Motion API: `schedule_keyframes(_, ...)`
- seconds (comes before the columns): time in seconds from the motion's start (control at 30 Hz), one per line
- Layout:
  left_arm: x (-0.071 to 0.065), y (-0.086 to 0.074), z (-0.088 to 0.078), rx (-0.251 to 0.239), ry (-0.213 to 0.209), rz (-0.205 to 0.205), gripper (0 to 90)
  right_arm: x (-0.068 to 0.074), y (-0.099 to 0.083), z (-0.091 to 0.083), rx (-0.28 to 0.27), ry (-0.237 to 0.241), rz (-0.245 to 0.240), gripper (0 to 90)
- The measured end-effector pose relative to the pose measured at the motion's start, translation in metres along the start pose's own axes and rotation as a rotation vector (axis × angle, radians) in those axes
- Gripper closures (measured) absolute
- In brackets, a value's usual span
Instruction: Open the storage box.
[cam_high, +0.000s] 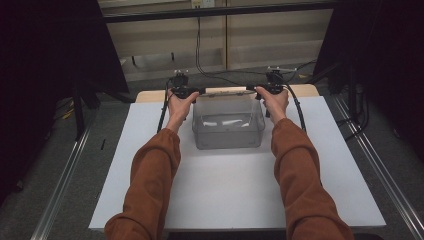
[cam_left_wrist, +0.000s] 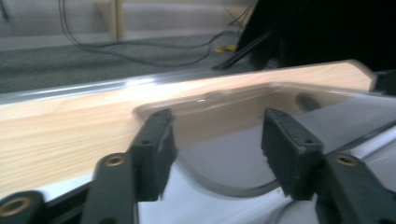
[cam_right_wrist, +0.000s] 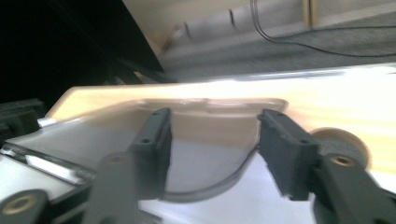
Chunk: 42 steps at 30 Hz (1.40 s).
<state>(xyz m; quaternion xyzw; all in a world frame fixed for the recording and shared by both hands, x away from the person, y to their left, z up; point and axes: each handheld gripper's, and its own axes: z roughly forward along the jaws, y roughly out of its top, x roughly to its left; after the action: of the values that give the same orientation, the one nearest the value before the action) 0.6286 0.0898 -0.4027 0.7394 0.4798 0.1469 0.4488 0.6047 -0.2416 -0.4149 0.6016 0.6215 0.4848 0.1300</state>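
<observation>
Box: a clear plastic storage box (cam_high: 228, 125) with a wooden lid (cam_high: 227, 90) stood on the white table board (cam_high: 235, 195), between the two tools.
Left gripper (cam_high: 196, 92): at the box's left end, jaws spread either side of the clear curved handle tab (cam_left_wrist: 224, 177), pads apart from it, nothing pinched.
Right gripper (cam_high: 254, 89): at the opposite end, jaws likewise spread around its own clear handle tab (cam_right_wrist: 210, 172), no pinch.
Lid: just beyond both sets of jaws, lying across the rim.
Why so: probably paired ends for a level, two-handed lift or release.
</observation>
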Motion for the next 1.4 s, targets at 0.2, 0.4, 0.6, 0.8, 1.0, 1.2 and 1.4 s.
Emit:
schedule_keyframes(0.2, 0.003, -0.002, 0.0, -0.04, -0.008, -0.023, 38.9, 0.003, -0.002, 0.001, -0.022, -0.025, -0.048, 41.0)
schedule_keyframes(0.4, 0.004, 0.001, -0.007, -0.056, 0.007, 0.001, 30.1, 0.004, -0.003, -0.004, -0.065, -0.019, -0.071, 34.5)
schedule_keyframes(0.6, -0.001, 0.0, -0.011, -0.072, 0.012, 0.029, 23.9, 0.008, -0.006, -0.009, -0.081, -0.014, -0.122, 23.0)
schedule_keyframes(0.8, -0.006, -0.001, -0.017, -0.093, 0.018, 0.048, 18.4, 0.013, -0.005, -0.016, -0.113, -0.012, -0.163, 17.2)
schedule_keyframes(1.0, -0.012, -0.005, -0.02, -0.108, -0.023, 0.042, 8.1, 0.018, -0.007, -0.022, -0.14, -0.034, -0.221, 11.5)
schedule_keyframes(1.2, -0.016, -0.008, -0.027, -0.145, -0.037, 0.075, 4.9, 0.022, -0.008, -0.03, -0.181, -0.05, -0.28, 7.1)
schedule_keyframes(1.4, -0.016, -0.016, -0.036, -0.166, -0.048, 0.12, 3.6, 0.023, -0.012, -0.037, -0.22, -0.053, -0.338, 6.0)
